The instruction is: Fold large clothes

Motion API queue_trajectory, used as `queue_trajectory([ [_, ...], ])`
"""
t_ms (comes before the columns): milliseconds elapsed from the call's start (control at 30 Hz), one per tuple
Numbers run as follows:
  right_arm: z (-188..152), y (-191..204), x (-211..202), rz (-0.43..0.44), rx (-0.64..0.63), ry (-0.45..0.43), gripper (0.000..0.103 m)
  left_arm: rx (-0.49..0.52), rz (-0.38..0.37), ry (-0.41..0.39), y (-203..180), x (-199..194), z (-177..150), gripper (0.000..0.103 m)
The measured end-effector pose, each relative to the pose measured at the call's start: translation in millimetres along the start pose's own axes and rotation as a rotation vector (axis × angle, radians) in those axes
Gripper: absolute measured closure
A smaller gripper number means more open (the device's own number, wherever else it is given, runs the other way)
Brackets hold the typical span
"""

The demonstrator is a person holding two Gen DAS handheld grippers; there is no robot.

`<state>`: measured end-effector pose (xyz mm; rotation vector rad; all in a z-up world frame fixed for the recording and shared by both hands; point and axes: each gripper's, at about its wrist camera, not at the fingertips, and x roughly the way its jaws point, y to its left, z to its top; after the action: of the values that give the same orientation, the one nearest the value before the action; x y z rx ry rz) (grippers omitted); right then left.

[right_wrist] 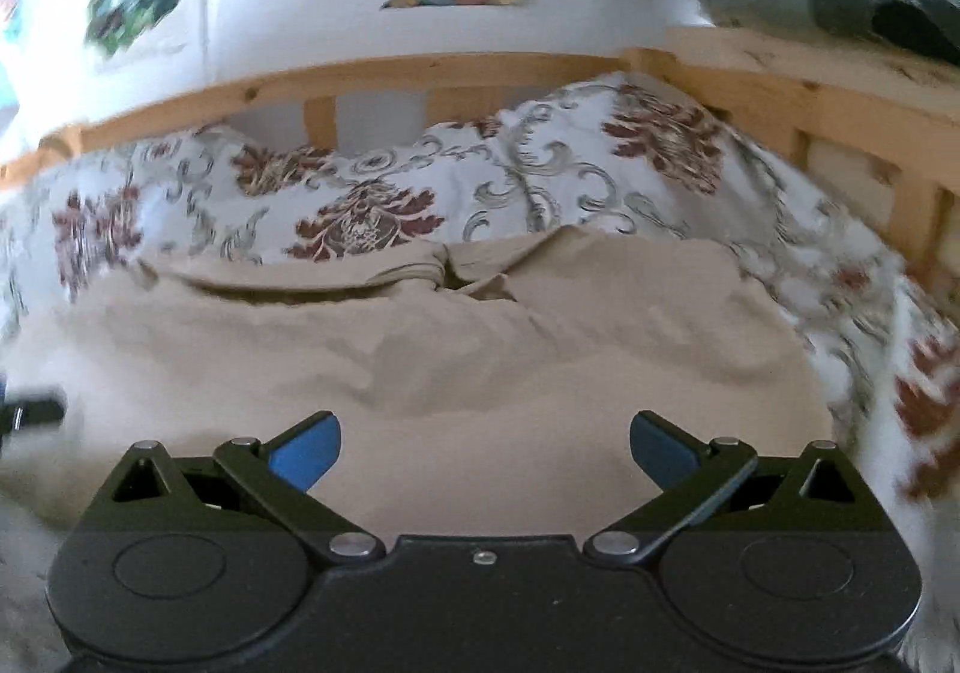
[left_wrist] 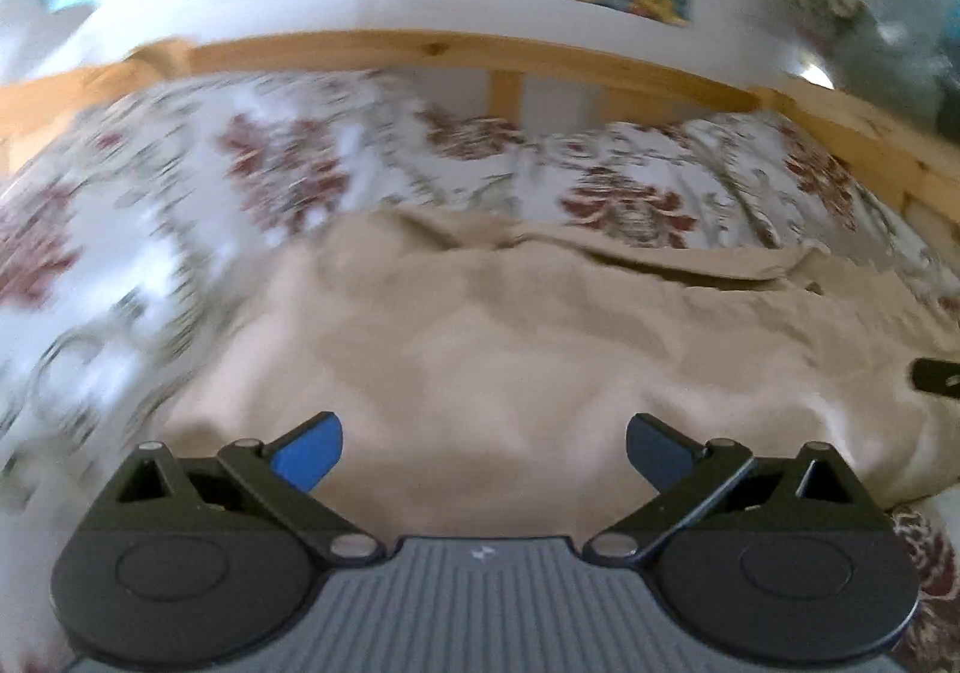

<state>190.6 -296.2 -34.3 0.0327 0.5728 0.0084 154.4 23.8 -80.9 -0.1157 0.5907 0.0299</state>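
Left wrist view: left claw [left_wrist: 483, 454] is wide open w/ nothing between its blue pads [left_wrist: 309, 454], hovering low over the beige garment [left_wrist: 480, 325]. Cloth fills the gap between the fingers and runs ahead of the claw; it spreads more to the claw's right than its left. Left of the claw and beyond the cloth is the floral duvet [left_wrist: 270, 162], blurred on that side. Far edge of garment ahead-right shows a folded band. Wooden bed rail [left_wrist: 420, 54] sits past the duvet. At far right a dark bit of the other tool [left_wrist: 936, 376] pokes in over the cloth.

Right wrist view: right claw [right_wrist: 485, 454] also wide open, empty, over the same garment, which lies under and ahead of it. Waistband-like opening [right_wrist: 450, 277] straight ahead at the cloth's far edge; duvet beyond and to the right.
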Motion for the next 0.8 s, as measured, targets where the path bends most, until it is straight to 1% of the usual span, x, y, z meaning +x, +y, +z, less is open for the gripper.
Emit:
queue_trajectory([
  [33, 1, -1, -10, 0.001, 0.046, -0.001, 0.001, -0.039, 0.003, 0.01, 9, -6, -4, 0.001],
  [100, 0, -6, -30, 0.013, 0.14, 0.002, 0.001, -0.124, -0.013, 0.04, 29, -13, -10, 0.001],
  [200, -12, -12, -47, 0.022, 0.271, 0.045, 0.001, -0.241, -0.033, 0.099, 49, -4, -12, 0.001],
  [267, -22, -18, -44, 0.036, 0.351, 0.095, 0.001, -0.334, -0.044, 0.146, 59, 7, -11, 0.001],
  [333, -29, -29, -32, 0.047, 0.437, 0.153, 0.001, -0.434, -0.07, 0.143, 69, 15, -12, 0.001],
  [367, -33, -36, -26, 0.044, 0.492, 0.165, 0.001, -0.475, -0.076, 0.139, 74, 19, -11, 0.001],
  [433, -40, -51, -18, 0.03, 0.595, 0.153, 0.001, -0.522, -0.082, 0.137, 79, 27, -9, 0.001],
  [500, -44, -63, -11, 0.036, 0.674, 0.121, 0.001, -0.548, -0.068, 0.14, 80, 33, -6, 0.002],
  [533, -44, -67, -9, 0.035, 0.699, 0.096, 0.004, -0.559, -0.049, 0.144, 80, 35, -3, 0.011],
  [567, -44, -70, -8, 0.028, 0.713, 0.078, 0.007, -0.561, -0.03, 0.143, 80, 35, -2, 0.025],
  [600, -43, -72, -6, 0.011, 0.724, 0.069, 0.016, -0.564, -0.024, 0.147, 81, 36, 1, 0.03],
  [633, -43, -73, -6, -0.009, 0.734, 0.065, 0.031, -0.576, -0.019, 0.148, 82, 35, 2, 0.047],
  [667, -44, -75, -6, -0.033, 0.744, 0.069, 0.04, -0.591, -0.008, 0.145, 84, 34, 3, 0.069],
  [700, -47, -78, -8, -0.05, 0.759, 0.07, 0.061, -0.603, 0.003, 0.144, 87, 33, 2, 0.076],
  [733, -50, -81, -10, -0.064, 0.775, 0.073, 0.075, -0.62, -0.003, 0.14, 90, 32, 3, 0.087],
  [767, -52, -84, -13, -0.064, 0.795, 0.074, 0.078, -0.641, -0.013, 0.127, 93, 29, 2, 0.097],
  [800, -53, -88, -16, -0.05, 0.816, 0.073, 0.088, -0.646, -0.02, 0.115, 94, 26, 2, 0.099],
])
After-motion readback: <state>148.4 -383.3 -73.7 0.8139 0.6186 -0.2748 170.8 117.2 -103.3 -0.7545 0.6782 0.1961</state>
